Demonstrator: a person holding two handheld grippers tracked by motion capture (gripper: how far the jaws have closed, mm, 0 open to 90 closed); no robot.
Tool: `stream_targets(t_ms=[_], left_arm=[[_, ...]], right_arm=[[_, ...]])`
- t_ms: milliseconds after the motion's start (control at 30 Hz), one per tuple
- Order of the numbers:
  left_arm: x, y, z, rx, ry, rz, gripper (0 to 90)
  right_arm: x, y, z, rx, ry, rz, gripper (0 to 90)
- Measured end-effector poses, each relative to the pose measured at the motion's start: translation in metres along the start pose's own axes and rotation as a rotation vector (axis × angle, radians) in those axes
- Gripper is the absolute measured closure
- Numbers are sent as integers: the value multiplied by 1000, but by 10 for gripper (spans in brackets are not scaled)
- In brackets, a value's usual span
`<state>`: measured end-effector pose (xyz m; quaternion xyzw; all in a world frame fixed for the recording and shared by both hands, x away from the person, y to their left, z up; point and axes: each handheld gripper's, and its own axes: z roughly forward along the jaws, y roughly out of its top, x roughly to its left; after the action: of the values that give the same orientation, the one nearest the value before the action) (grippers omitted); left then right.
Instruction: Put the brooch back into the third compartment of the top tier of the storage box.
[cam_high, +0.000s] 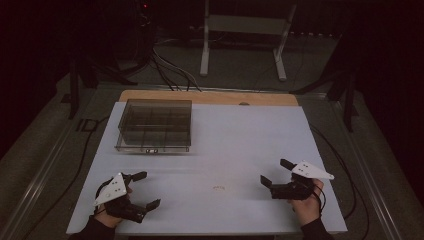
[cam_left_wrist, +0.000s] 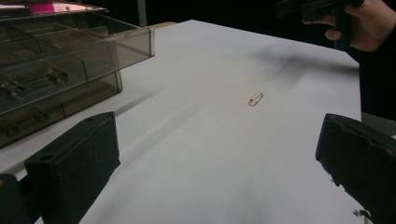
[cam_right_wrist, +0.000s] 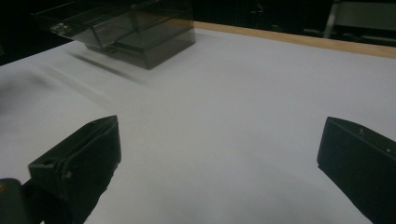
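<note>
A tiny gold pin-like piece (cam_high: 218, 188) lies on the white table top (cam_high: 240, 135), between my two grippers; in the left gripper view the gold piece (cam_left_wrist: 255, 99) rests ahead and a little to the right. My left gripper (cam_high: 148, 189) is open near the front left edge, nothing between its jaws (cam_left_wrist: 217, 126). My right gripper (cam_high: 274, 171) is open at the front right, also holding nothing (cam_right_wrist: 219, 135). A smoky clear compartment box (cam_high: 155, 125) stands at the back left, its upper part overhanging the lower (cam_left_wrist: 60, 60).
A bare wooden strip (cam_high: 210, 96) runs along the table's far edge (cam_right_wrist: 299, 39). The box (cam_right_wrist: 135, 28) sits far from the right gripper. Beyond the table are a white stand (cam_high: 245, 30) and cables (cam_high: 170, 70) on the dark floor.
</note>
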<state>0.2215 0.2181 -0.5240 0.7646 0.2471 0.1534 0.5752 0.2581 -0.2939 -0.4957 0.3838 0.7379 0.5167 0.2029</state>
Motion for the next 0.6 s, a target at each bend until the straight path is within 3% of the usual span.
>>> stream_targets(t_ms=[67, 600], left_arm=[[0, 0, 0, 1, -3, 1, 6], [-1, 0, 2, 9, -4, -4, 6]], right_arm=[[2, 4, 1, 3, 2, -24, 0], [16, 24, 17, 8, 90, -56, 0]])
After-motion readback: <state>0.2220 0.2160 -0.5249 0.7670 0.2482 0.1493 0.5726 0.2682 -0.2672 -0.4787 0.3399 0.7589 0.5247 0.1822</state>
